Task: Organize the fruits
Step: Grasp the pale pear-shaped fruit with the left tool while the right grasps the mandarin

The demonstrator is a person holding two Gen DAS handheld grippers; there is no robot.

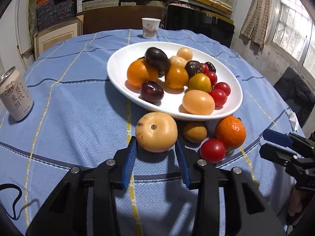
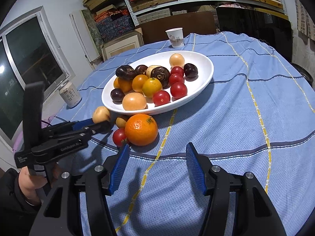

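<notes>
Left gripper (image 1: 156, 147), frame centre: pads pinching a pale fruit (image 1: 156, 134) on the cloth (image 1: 78, 108). Right gripper (image 2: 157, 157), lower centre: spread, empty. Plate (image 1: 118, 63) of fruit above.

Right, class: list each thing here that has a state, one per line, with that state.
left gripper: shut on the pale yellow fruit
right gripper: open, nothing between its pads
white plate: loaded with fruit
orange: loose on the cloth
red tomato: loose on the cloth
can: upright
paper cup: upright
</notes>
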